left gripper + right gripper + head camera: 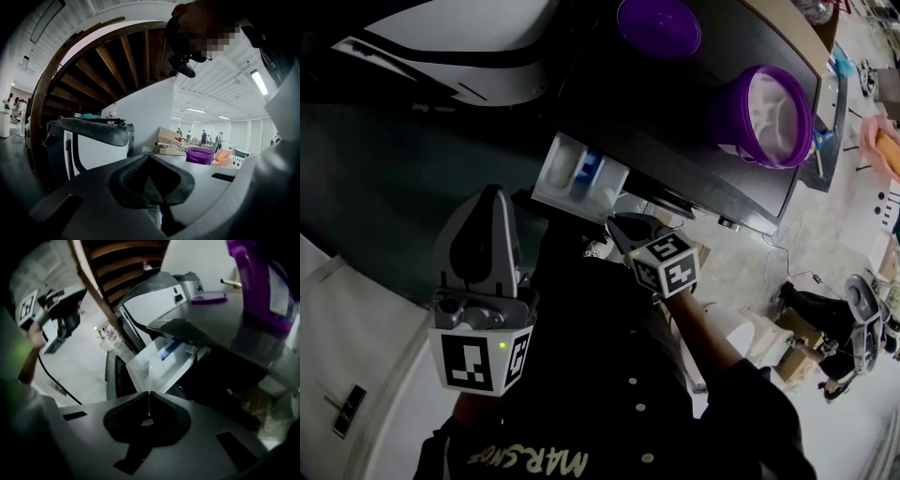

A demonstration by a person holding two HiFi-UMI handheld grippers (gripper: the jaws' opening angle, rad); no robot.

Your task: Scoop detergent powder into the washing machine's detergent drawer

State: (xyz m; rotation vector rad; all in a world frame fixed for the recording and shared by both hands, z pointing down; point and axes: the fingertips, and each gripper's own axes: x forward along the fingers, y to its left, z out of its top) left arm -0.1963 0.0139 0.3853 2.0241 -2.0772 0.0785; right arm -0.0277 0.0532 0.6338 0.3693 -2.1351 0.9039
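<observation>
The white detergent drawer [577, 172] [161, 359] stands pulled out of the dark washing machine [694, 122]; a blue insert shows inside it. On the machine's top sits a purple tub [766, 114] [262, 287] [200, 155] with white powder in it, and its purple lid [658, 25] [208, 298] lies apart from it. My right gripper [615, 224] [149, 393] is shut, its tip just below the drawer's front corner, and I see nothing between its jaws. My left gripper [493, 193] [149, 156] is shut too, held lower left of the drawer and away from it.
A second grey-and-white machine [89, 140] [154, 291] stands beside this one. Cables and boxes [802, 328] litter the pale floor at the right. The person's dark shirt [609, 412] fills the lower middle. Wooden stair beams [117, 61] arch overhead.
</observation>
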